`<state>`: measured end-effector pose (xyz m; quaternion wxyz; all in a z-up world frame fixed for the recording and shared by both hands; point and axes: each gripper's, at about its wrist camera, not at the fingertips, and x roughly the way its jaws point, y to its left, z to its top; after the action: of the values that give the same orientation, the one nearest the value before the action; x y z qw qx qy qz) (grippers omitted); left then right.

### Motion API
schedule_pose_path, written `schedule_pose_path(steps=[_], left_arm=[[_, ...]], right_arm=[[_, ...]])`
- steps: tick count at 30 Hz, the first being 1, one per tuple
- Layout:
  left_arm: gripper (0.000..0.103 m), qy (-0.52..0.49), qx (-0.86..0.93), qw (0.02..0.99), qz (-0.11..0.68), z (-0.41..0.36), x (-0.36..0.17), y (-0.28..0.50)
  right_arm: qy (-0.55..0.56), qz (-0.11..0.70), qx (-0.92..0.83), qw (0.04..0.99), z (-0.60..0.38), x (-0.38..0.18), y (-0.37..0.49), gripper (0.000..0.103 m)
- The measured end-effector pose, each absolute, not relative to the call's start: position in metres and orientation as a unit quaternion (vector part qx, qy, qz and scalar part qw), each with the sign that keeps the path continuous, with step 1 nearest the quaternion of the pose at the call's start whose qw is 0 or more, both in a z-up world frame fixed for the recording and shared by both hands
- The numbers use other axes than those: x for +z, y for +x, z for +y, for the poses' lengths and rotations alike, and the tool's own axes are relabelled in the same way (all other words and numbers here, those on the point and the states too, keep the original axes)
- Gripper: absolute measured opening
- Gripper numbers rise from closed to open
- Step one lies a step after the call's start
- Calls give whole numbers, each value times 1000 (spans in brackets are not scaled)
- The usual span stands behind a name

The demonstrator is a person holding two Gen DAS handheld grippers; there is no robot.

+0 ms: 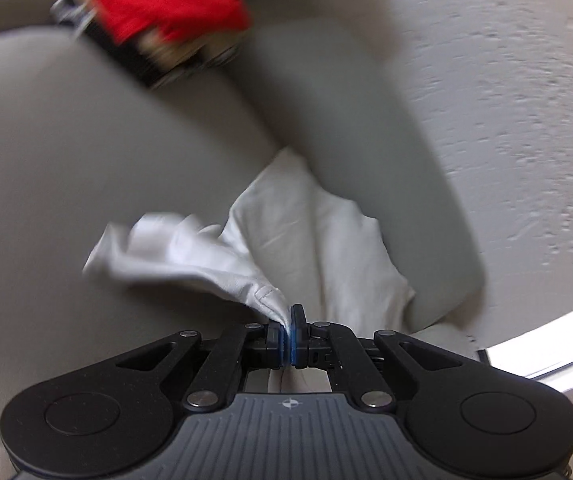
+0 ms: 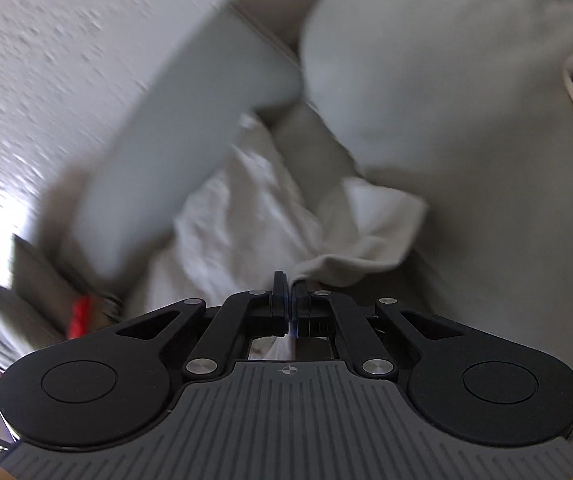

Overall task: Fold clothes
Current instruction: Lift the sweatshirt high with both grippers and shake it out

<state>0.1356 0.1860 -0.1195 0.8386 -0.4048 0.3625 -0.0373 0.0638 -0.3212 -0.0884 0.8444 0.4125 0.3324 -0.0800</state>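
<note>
Left gripper [image 1: 289,330]: jaws pressed together, with a stitched hem of the white garment [image 1: 306,240] pinched between the blue pads.
Right gripper [image 2: 289,302]: jaws drawn nearly together, with a fold of the white garment [image 2: 254,216] caught between them; a strip of cloth shows under the fingers through the gap in the frame.
Garment, left wrist view: from the pinch it fans out toward 10 o'clock as a crumpled flap and toward 12 to 1 o'clock as a wider creased sheet, lying in the hollow between two cushions.
Garment, right wrist view: it spreads from the pinch toward 11 o'clock in wrinkled folds, with a second lobe draping toward 2 o'clock; motion blur softens the details.
Seat cushion [image 1: 98,168]: pale grey, filling the 9 to 11 o'clock side of the left view, beneath and beside the cloth.
Long grey cushion [image 1: 358,168]: running from 12 down to 3 o'clock in the left view, touching the garment's far edge; the same cushion [image 2: 190,136] lies at 10 to 11 o'clock in the right view.
Far, left view: a blurred red item [image 1: 170,4] on a dark object at 11 o'clock, too smeared to identify.
Wall [image 1: 506,92]: white and textured, at 1 to 3 o'clock.
</note>
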Motion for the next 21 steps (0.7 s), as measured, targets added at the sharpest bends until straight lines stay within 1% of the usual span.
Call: schedule_pose_path(steps=[3,6,9,15,18,21], left_arm=[[0,-390,-14,841,374,185,-131,129],[0,-332,21,853,403,178,-128,121],[1,-295,36,860,416,174,-118,108],[1,-242,33,877,413,161,-87,76],[1,-211,42,880,424,157,-93,74],[1,-197,47,871,449,155,-112,76]], right_arm=[[379,359,-103,847,-318,-102,60,1],[348,380,-122,848,-318,-111,51,1],[328,380,-124,856,-318,-113,28,1],[295,389,-113,865,-318,-102,-4,1],[284,404,-113,862,-313,-110,-17,1],[287,416,-122,854,-314,-121,-23,1]])
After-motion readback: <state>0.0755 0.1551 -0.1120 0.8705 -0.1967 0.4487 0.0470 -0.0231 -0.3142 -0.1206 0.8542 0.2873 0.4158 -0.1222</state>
